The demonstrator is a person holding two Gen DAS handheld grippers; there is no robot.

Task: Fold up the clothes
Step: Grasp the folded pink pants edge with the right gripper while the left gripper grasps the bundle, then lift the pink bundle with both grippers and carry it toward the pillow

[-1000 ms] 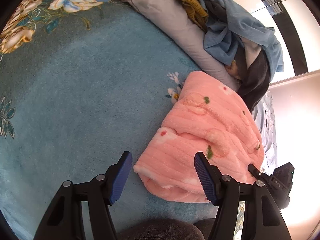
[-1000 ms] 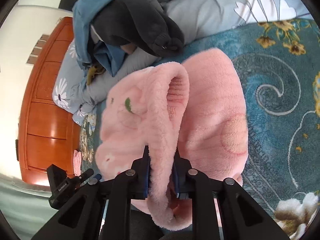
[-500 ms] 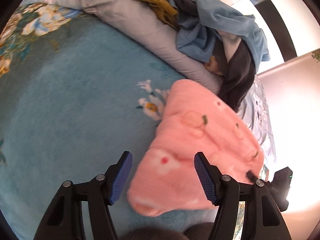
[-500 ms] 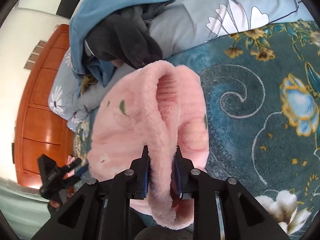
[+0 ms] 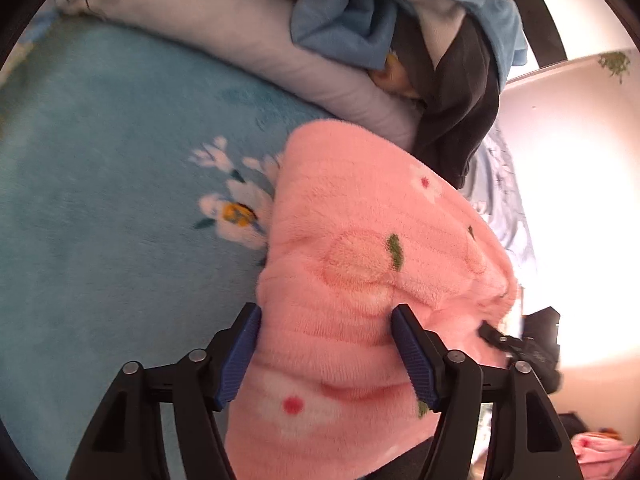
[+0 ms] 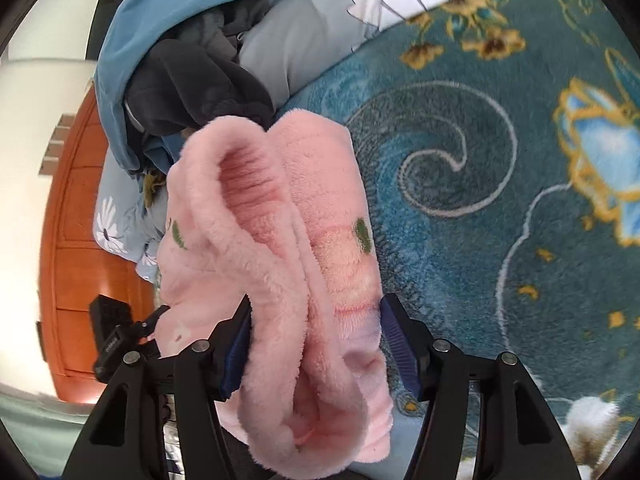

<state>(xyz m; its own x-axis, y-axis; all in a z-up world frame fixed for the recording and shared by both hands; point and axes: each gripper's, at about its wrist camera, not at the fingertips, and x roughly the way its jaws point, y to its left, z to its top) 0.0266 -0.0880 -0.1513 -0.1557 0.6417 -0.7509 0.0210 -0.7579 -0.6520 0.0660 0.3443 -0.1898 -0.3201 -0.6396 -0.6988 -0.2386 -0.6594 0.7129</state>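
A teal plush blanket [image 5: 100, 220] with white and gold flower print covers the left and centre of the left wrist view. A pale grey pillow [image 5: 248, 40] runs along the upper part of that frame. In the right wrist view, an orange-brown wooden cabinet [image 6: 76, 264] fills the left edge, below a white wall [image 6: 36, 96] at upper left.
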